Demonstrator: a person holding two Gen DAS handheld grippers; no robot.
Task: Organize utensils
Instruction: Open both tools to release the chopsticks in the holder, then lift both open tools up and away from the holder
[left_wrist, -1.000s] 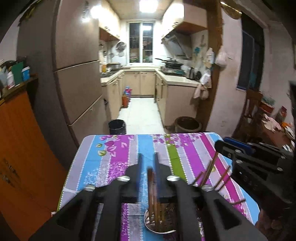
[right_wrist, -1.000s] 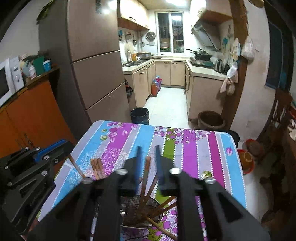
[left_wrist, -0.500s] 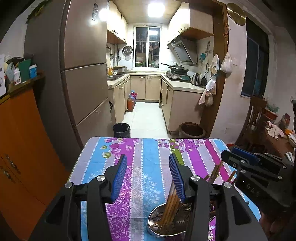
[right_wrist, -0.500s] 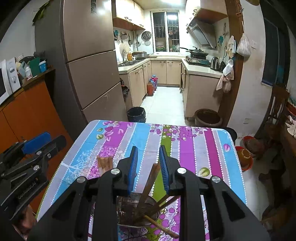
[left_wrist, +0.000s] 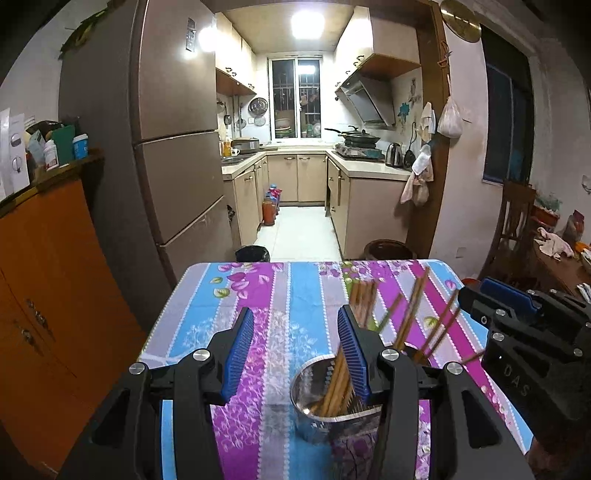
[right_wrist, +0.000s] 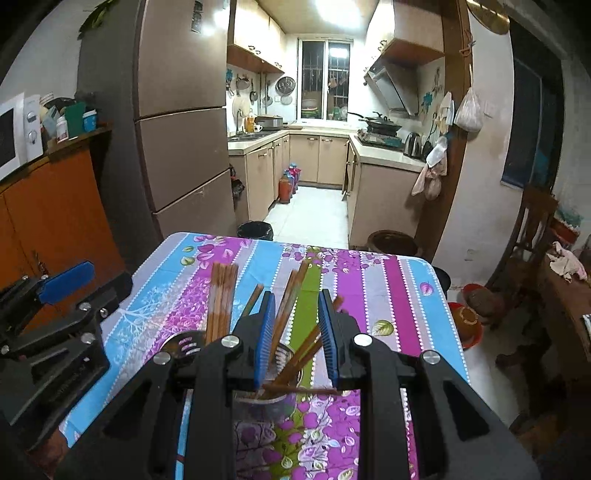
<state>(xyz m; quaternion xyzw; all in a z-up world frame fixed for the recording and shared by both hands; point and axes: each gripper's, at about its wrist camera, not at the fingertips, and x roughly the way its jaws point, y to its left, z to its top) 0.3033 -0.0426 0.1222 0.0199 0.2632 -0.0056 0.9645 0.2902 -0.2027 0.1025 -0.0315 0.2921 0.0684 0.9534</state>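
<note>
A steel utensil cup (left_wrist: 314, 402) stands on the flowered tablecloth (left_wrist: 280, 295), and several brown wooden chopsticks (left_wrist: 364, 299) stand in it, leaning in different directions. My left gripper (left_wrist: 293, 354) is open and empty, just left of the cup and above it. My right gripper (right_wrist: 297, 334) is open above the same cup (right_wrist: 266, 400); chopsticks (right_wrist: 286, 314) rise between its blue pads without being clamped. A bundle of chopsticks (right_wrist: 221, 295) and a dark slotted spoon (right_wrist: 183, 345) also stand in the cup. Each gripper shows at the edge of the other's view.
The table is small, with its far edge (left_wrist: 314, 263) toward the kitchen aisle. A black bin (left_wrist: 253, 254) and a brown pot (left_wrist: 388, 249) stand on the floor beyond it. An orange cabinet (left_wrist: 44, 277) is at left, a wooden chair (left_wrist: 513, 229) at right.
Both grippers went from shut on chopsticks to open. The chopsticks dropped into the cup. Both grippers have pulled back and up from the cup.
</note>
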